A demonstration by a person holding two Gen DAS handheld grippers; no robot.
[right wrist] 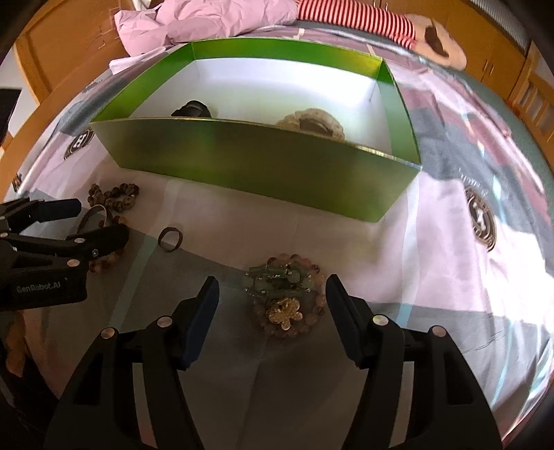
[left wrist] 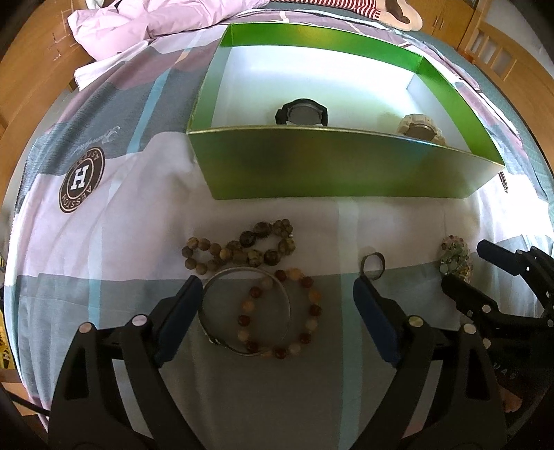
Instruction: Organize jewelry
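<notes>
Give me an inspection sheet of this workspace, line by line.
Surface: bedsheet, patchwork print.
Job's things: green box holds black watch and beige watch; outside it lie dark beads, bangle overlapping amber beads, ring, green bracelet pile.
Clutter: pink quilt.
Grippers: left gripper open around bangle; right gripper open around pile.
Cables: nothing seen.
Surroundings: wooden furniture.
</notes>
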